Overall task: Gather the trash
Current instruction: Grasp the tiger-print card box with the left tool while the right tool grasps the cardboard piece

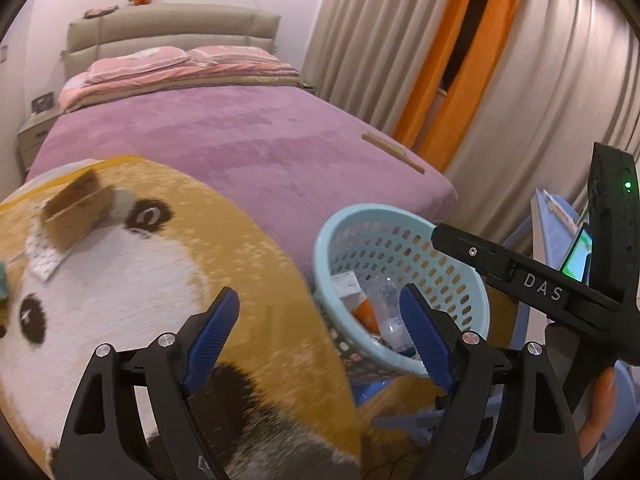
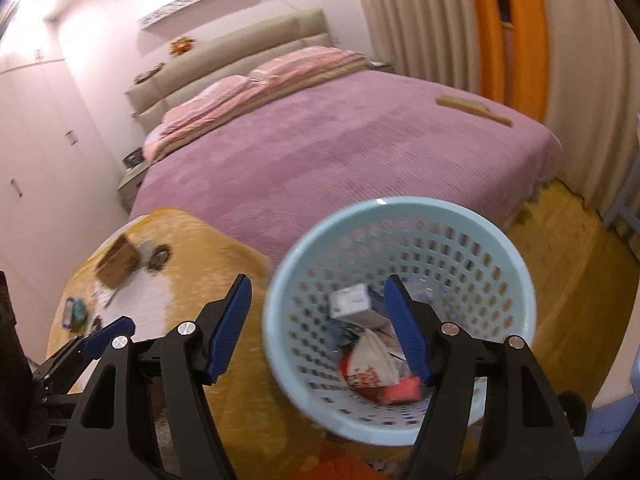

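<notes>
- Left tongs [image 1: 320, 328] are standing wide, nothing between the blue pads; they are hovering over the edge of the yellow animal-face blanket [image 1: 256, 264].
- Right tongs [image 2: 318, 326] are also standing wide and empty, hanging right over the near rim of the light-blue basket [image 2: 516, 264].
- Remaining trash is lying on the blanket, up and to the left of both tongs: a brown cardboard box [image 1: 76, 210], a white perforated sheet [image 1: 42, 258] just beside it, and a small teal item [image 2: 74, 312] nearer the blanket's edge.
- The box's long axis is running diagonally, low-left to high-right in the left wrist view; it is looking tilted, one flap up.
- Left tongs are looking nearer to that pile, so the next reach is probably theirs; the right tongs are sitting by the basket.
- The basket is standing on the floor between blanket and bed [image 1: 240, 140], already holding a white carton [image 2: 352, 302], a clear plastic bottle [image 1: 386, 300], an orange-red wrapper [image 2: 368, 368] and a pink piece [image 2: 404, 392].
- A flat wooden strip [image 1: 394, 152] is lying on the bed's far edge, well apart; whether it's trash, can't tell.
</notes>
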{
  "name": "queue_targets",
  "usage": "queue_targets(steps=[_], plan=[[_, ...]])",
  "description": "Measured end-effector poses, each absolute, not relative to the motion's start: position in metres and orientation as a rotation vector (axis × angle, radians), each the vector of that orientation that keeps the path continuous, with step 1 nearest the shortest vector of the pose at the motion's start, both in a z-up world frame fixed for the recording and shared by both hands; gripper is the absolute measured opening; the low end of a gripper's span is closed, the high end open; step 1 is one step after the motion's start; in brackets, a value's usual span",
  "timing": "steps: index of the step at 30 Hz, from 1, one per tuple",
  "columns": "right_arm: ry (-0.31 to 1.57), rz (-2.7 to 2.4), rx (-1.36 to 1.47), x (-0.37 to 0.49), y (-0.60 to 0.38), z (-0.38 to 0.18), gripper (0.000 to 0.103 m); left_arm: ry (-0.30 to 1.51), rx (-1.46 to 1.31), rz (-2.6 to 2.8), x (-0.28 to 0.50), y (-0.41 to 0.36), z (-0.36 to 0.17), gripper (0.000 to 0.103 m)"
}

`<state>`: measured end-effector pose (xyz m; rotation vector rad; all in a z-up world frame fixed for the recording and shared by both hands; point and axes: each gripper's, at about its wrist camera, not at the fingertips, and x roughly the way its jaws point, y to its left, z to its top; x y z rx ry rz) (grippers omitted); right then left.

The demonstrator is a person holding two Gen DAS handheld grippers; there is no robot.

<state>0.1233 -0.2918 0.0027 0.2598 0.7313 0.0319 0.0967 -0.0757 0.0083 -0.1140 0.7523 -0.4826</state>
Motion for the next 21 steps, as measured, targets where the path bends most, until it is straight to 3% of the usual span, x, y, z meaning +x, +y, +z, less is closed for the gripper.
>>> queue_targets(steps=[9,21], plan=[[0.693,0.176,0.187,0.123,-0.216,0.016,0.065,0.695,-0.103,-0.332,0.072,-0.007,0.022,0.082],[0.742,0.355,0.101,0.144,-0.104,-0.021,0.07,0.706,-0.193,-0.001,0.074,0.129,0.013,0.082]])
